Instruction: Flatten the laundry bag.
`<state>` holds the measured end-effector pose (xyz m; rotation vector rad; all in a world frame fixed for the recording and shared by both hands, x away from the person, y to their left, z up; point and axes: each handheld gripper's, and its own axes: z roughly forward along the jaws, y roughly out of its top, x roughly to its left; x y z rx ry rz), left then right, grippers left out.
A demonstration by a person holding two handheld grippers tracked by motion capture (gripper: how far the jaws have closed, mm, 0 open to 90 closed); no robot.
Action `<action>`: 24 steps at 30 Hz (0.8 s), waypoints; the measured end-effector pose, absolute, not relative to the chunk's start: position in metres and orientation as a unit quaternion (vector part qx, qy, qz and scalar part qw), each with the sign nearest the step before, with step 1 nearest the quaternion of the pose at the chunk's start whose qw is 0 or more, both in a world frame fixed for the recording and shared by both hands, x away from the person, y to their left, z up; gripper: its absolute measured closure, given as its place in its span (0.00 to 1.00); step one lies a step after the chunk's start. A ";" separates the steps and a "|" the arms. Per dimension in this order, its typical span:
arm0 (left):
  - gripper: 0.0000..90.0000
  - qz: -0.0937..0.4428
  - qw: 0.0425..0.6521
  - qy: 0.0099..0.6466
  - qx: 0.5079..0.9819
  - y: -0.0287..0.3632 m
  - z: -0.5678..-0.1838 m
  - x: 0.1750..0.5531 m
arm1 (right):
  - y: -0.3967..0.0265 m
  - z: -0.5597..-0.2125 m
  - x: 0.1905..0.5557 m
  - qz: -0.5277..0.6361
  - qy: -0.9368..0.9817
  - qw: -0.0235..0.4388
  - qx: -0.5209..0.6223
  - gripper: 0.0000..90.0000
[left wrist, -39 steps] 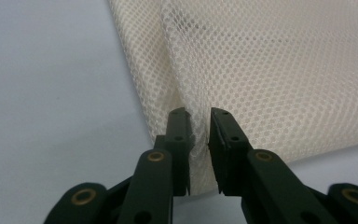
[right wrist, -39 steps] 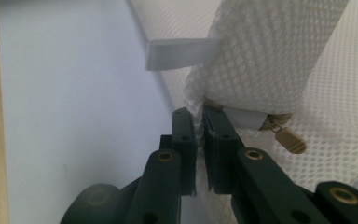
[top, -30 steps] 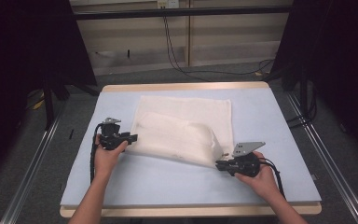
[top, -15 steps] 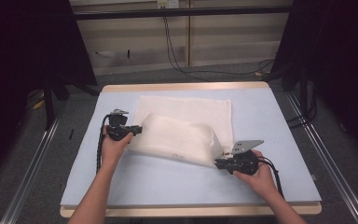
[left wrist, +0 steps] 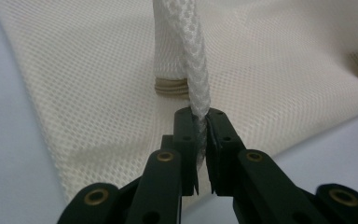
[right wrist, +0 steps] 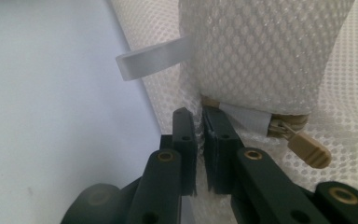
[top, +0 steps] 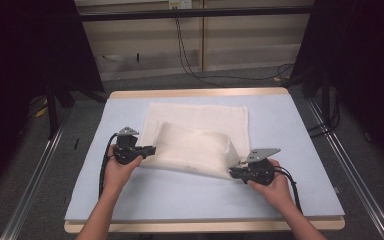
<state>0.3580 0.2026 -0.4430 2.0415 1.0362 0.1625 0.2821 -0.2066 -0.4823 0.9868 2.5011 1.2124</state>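
Hand-held grippers [top: 152,149] [top: 231,172] on cream honeycomb mesh bag [top: 200,135]

One overhead view, two close-ups

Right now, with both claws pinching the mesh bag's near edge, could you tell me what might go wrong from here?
1. The left claw pinches only a thin bunched strip of the mesh bag; a pull could slip it free.
2. The right claw grips right beside the zipper pull, which might snag or shift the hold.
3. The open mesh may catch on the jaw edges and tear if the two hands pull apart unevenly.
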 end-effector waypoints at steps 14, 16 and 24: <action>0.93 0.051 0.394 0.402 0.825 0.210 -0.456 0.336 | -0.204 -0.482 0.289 0.403 0.840 0.120 0.343 0.93; 0.93 0.049 0.393 0.404 0.825 0.211 -0.458 0.334 | -0.205 -0.483 0.291 0.403 0.836 0.128 0.350 0.93; 0.94 0.045 0.378 0.405 0.831 0.212 -0.463 0.330 | -0.205 -0.483 0.295 0.397 0.833 0.150 0.355 0.93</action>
